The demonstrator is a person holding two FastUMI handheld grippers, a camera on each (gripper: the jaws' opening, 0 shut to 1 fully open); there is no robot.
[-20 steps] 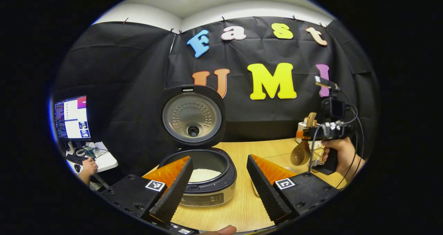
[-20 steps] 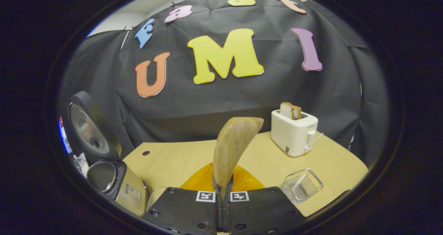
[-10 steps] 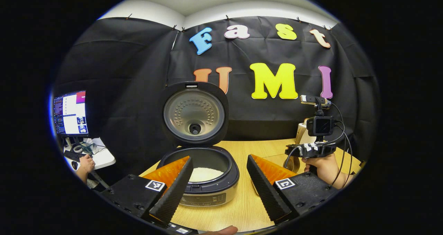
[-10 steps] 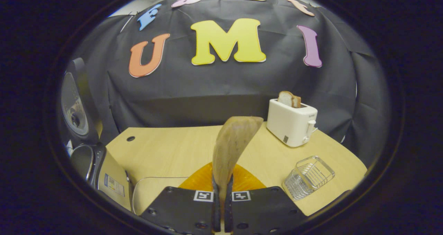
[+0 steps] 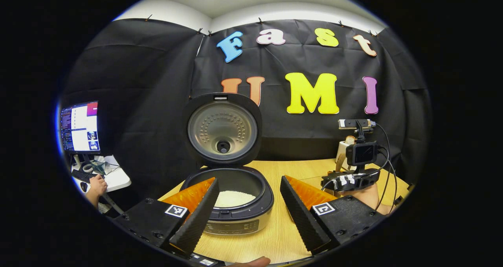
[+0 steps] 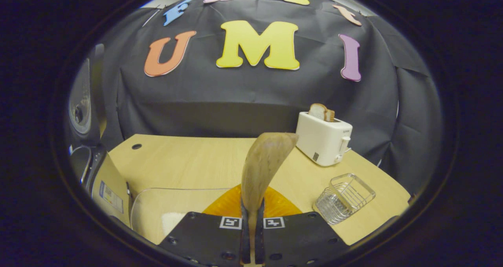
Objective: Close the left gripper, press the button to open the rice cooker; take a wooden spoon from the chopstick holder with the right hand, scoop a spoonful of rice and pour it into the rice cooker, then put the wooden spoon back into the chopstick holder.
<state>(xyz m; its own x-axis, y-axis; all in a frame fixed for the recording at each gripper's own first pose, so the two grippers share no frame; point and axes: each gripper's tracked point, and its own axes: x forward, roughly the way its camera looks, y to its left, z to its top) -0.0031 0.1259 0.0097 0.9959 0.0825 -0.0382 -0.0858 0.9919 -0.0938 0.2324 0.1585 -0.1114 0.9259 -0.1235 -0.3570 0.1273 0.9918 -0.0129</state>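
Observation:
The rice cooker (image 5: 235,216) stands open on the table, lid (image 5: 222,129) upright, white rice (image 5: 232,198) in its pot. My left gripper (image 5: 249,180) hovers open in front of it, one finger on each side of the pot, holding nothing. My right gripper (image 6: 252,214) is shut on the handle of the wooden spoon (image 6: 264,166), whose bowl points up and away. It hangs low over a clear container (image 6: 157,198) with a patch of rice (image 6: 171,220). In the left gripper view the right gripper (image 5: 351,179) sits to the cooker's right, held by a hand (image 5: 369,196).
A wire chopstick holder (image 6: 346,196) stands on the wooden table (image 6: 188,164) at the right. A white toaster (image 6: 324,141) with bread sits behind it. The cooker's side (image 6: 104,182) is at the left edge. A monitor (image 5: 80,127) and a person's hand (image 5: 96,186) are far left.
My right gripper has come down with the spoon and turned right, away from the cooker, bringing the clear container under it. The left gripper has barely moved.

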